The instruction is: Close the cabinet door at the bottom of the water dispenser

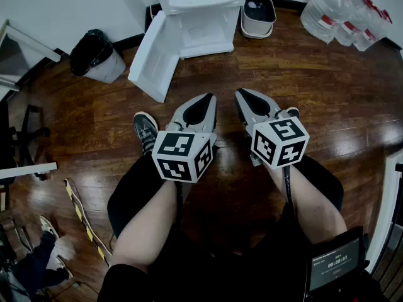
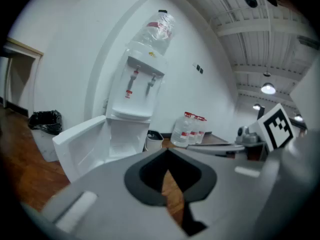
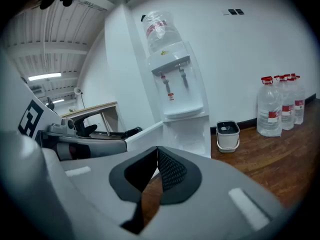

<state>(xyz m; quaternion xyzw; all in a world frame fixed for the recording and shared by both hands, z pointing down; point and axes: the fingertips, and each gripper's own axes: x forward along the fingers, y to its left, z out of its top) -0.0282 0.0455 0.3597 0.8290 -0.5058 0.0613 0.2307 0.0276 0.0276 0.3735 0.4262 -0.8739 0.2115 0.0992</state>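
Dark wood floor (image 1: 302, 93), white walls.

Head view: I am looking down at the water dispenser (image 1: 198, 5) standing against the wall. Its bottom cabinet door (image 1: 151, 58) is hanging wide open to the left. A bin with a black bag (image 1: 94, 55) is sitting left of it, a small white bucket (image 1: 258, 14) just right, water bottles (image 1: 343, 11) farther right. I am holding the left gripper (image 1: 210, 97) and the right gripper (image 1: 240, 94) side by side, well apart from the door.

Left gripper view: my fingers (image 2: 100, 194) are pressing together, gripping nothing. The open door (image 2: 80, 144) is showing ahead and left, clear of the tips.

Right gripper view: fingers (image 3: 225, 194) are likewise lying closed and empty. The door (image 3: 145, 134) is jutting out beyond them, the bucket (image 3: 227, 134) to its right.
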